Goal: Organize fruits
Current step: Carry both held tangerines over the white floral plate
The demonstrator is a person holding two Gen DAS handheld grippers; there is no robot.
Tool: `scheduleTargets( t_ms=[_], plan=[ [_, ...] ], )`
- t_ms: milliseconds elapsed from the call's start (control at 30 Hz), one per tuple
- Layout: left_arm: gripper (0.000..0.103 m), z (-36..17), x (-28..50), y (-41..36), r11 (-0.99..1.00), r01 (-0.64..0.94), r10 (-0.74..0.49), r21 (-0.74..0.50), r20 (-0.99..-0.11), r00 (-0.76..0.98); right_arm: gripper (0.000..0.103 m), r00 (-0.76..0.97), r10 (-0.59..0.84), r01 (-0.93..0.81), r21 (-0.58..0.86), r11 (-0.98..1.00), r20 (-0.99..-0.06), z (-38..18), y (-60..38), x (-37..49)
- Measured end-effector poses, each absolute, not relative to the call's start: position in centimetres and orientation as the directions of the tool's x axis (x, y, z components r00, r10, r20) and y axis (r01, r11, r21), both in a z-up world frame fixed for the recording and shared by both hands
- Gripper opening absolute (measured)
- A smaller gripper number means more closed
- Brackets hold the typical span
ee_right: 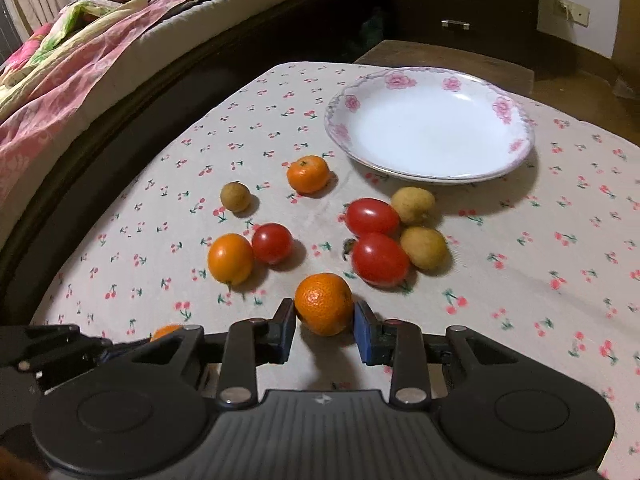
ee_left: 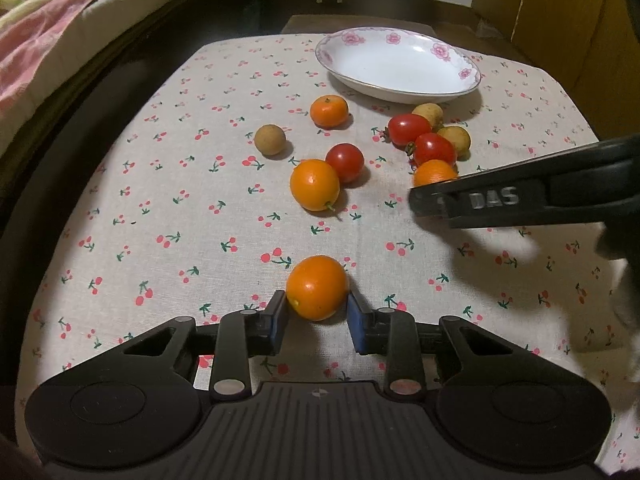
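Nearest me, the left hand-held gripper (ee_left: 317, 312) clamped a smooth orange fruit (ee_left: 317, 287) on the cherry-print surface (ee_left: 160, 208), the right hand-held gripper (ee_right: 325, 322) pinched a dimpled tangerine (ee_right: 325, 303), and beyond them at one o'clock sat the flowered plate (ee_right: 516, 148).

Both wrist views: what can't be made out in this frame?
- Left wrist view: the right hand-held gripper covers the lower part of a small orange fruit, so its grip there is unreadable.
- Right wrist view: the left hand-held gripper's body at the lower left hides most of another orange fruit.
- Right wrist view: the nearest red tomato is blurred.
- Left wrist view: the plate sits small and far.
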State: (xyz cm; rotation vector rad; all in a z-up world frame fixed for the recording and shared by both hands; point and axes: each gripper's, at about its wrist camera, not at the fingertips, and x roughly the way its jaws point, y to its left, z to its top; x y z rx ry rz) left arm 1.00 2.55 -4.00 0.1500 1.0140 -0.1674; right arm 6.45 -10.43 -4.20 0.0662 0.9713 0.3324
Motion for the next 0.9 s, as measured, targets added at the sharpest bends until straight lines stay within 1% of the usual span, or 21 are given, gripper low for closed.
scheduleTargets(
  t_ms=[367, 500, 533, 600, 633, 767, 900],
  plan=[
    [0.038, -3.2, 0.4, 1.7, 0.974, 0.207, -0.038, 0.091, -0.837, 0.546, 0.031, 0.569, 0.291, -0.248, 0.178, 0.952, -0.769, -1.9, -11.9, 3.5],
    [0.033, -2.4, 0.2, 1.2, 0.973, 0.209, -0.035, 0.102, -0.824, 0.565, 0.031, 0.583, 0.286, -0.244, 0.172, 0.954, -0.760, -1.4, -12.5, 2.7],
    [0.030, -2.2, 0.2, 1.1, 0.972, 0.211, -0.035, 0.104, -0.823, 0.568, 0.031, 0.586, 0.287, -0.244, 0.173, 0.954, -0.757, -1.3, -12.7, 2.6],
    [0.022, -1.8, 0.1, 1.0, 0.971, 0.213, -0.037, 0.105, -0.821, 0.570, 0.031, 0.595, 0.288, -0.244, 0.174, 0.954, -0.750, -0.9, -12.9, 2.5],
    [0.020, -1.7, 0.1, 0.9, 0.971, 0.215, -0.037, 0.105, -0.821, 0.570, 0.031, 0.599, 0.289, -0.245, 0.172, 0.954, -0.747, -0.7, -13.0, 2.4],
    [0.019, -2.1, 0.5, 0.9, 0.969, 0.233, -0.055, 0.085, -0.842, 0.536, 0.031, 0.616, 0.285, -0.241, 0.168, 0.956, -0.735, 0.0, -13.3, 2.6],
    [0.019, -3.5, 0.9, 1.9, 0.973, 0.215, -0.037, 0.082, -0.865, 0.500, 0.031, 0.619, 0.287, -0.228, 0.183, 0.956, -0.731, 0.0, -13.7, 2.8]
  ],
)
